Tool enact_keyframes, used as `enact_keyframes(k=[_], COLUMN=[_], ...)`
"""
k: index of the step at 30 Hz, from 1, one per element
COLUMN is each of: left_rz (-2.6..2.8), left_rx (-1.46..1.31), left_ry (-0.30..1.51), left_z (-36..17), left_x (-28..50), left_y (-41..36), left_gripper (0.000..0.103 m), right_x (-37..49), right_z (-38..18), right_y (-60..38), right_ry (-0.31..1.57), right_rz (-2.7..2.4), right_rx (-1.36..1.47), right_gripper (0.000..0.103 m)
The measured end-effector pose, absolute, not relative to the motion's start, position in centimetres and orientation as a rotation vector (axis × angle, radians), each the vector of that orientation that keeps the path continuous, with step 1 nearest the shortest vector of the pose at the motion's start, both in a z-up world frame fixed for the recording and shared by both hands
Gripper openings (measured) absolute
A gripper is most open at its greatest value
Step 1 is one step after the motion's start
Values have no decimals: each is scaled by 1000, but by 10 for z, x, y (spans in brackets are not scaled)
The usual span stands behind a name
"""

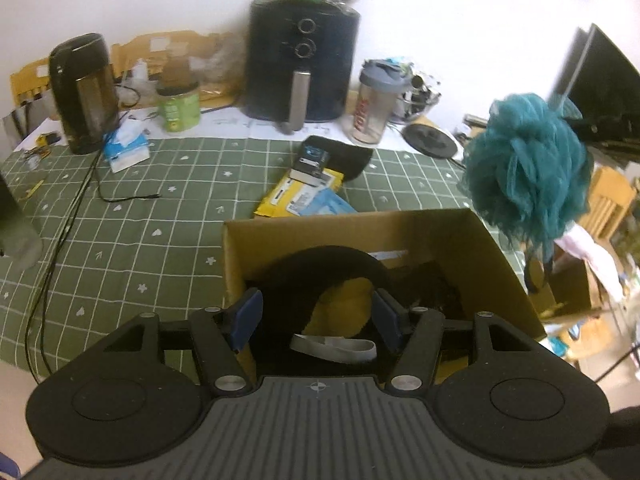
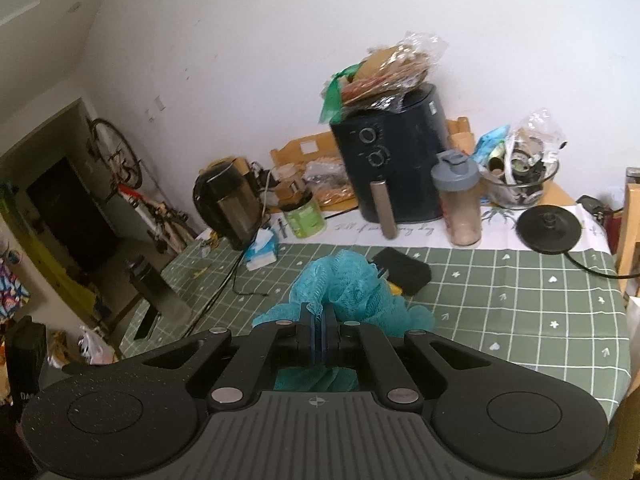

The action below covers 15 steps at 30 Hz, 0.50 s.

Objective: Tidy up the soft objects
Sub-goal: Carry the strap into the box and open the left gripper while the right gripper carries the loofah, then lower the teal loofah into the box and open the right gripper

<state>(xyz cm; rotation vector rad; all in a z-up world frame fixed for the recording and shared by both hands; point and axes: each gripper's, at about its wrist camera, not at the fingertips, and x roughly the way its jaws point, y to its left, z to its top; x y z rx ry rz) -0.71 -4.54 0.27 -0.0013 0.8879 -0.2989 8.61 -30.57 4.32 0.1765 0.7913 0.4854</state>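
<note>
Left wrist view: the left tongs (image 1: 316,318) tilt down over the open cardboard box (image 1: 400,236), blue pads spread apart on either side of a black band (image 1: 332,258) without pressing it, yellow fabric (image 1: 344,304) beneath. Right tongs (image 2: 319,334) angle down above the green checked bench (image 2: 500,304), clamped tight on the teal mesh sponge (image 2: 344,280), which hangs beside the box's right wall.

Cardboard box (image 1: 460,240) contents partly hidden (black item (image 1: 332,264) covers yellow); shaker bottle (image 1: 370,110) lettering blurred.
</note>
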Motion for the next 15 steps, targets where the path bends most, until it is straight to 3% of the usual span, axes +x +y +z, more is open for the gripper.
enact_keyframes(k=[3,7,12,15], left_rz=[-265,-227,-193,-172], left_rx=[-13,-27,-43,-53], left_ry=[865,850,831,832], left_z=[5,5,8,7], left_x=[-13,-16,-19,-20], left_y=[-43,-39,-36,-34], left_gripper=[60,69,70,70], right_x=[85,87,89,91], right_z=[44,46,52,51], right_y=[-297,-285,-269,-263], right_ry=[800,810,809,823], right_rz=[530,584,651,705], right_rx=[163,142,140,148], right_gripper=[5,5,5,14])
